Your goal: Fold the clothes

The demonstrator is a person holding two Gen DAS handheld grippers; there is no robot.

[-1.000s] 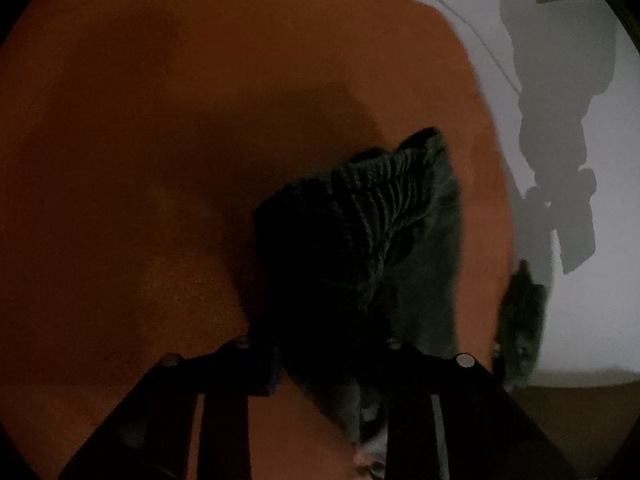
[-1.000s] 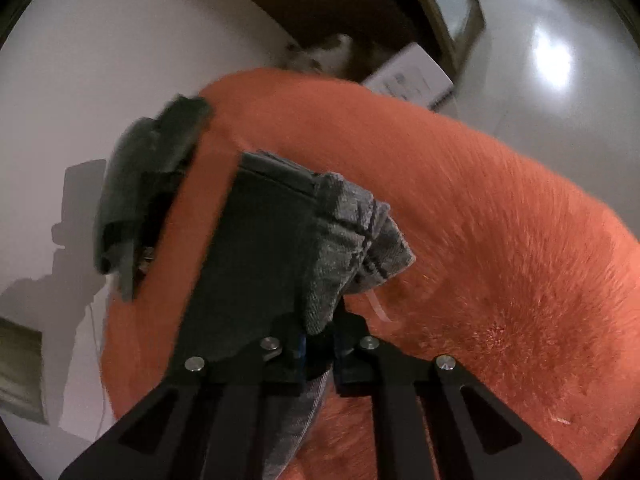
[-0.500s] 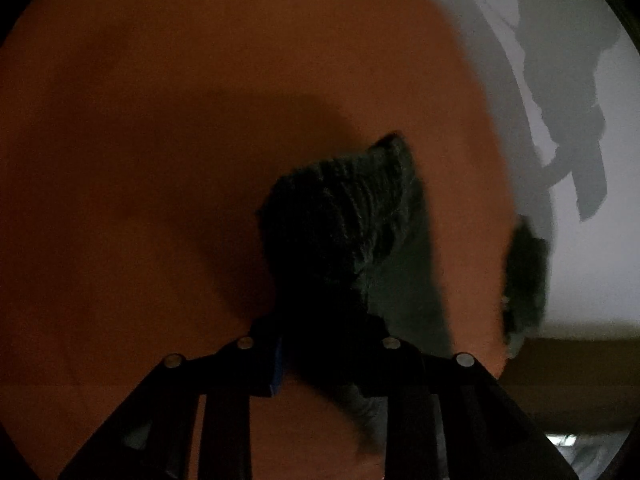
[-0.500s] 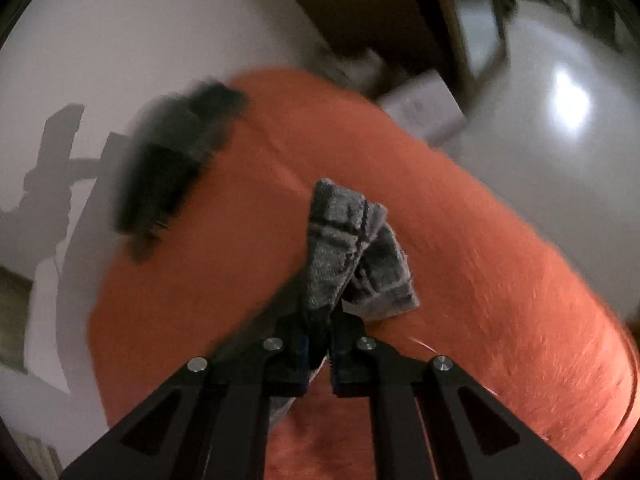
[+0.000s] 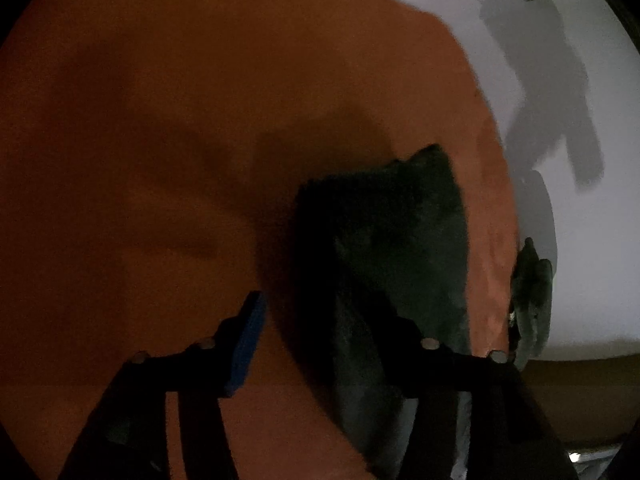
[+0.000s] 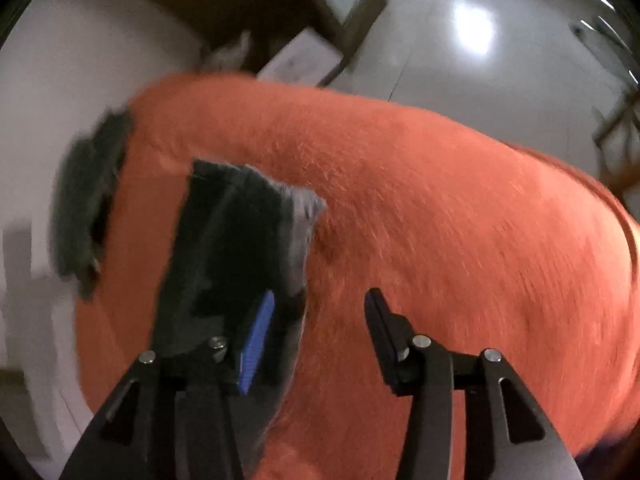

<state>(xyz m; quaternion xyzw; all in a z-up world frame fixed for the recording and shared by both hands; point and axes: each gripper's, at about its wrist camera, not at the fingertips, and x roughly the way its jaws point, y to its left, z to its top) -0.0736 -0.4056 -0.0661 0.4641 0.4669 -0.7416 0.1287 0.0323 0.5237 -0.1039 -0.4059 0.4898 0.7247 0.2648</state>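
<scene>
Orange fleece blanket [image 6: 440,220] carries your dark folded garment [image 6: 224,248] at ten o'clock of your right gripper [image 6: 320,312], whose jaws, like your left gripper's [image 5: 332,328], have just been opening, nothing pinched.

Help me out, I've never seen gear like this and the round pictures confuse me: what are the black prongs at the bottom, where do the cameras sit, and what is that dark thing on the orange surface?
A person holds a two-finger gripper in each hand, and each carries a fisheye camera looking along its fingers. One picture shows the left gripper, the other the right gripper. The dark thing is a folded garment lying on a fuzzy orange blanket. Both grippers' jaws have just been opening, and neither clamps the garment now. A second dark item sits at the blanket's edge.
</scene>
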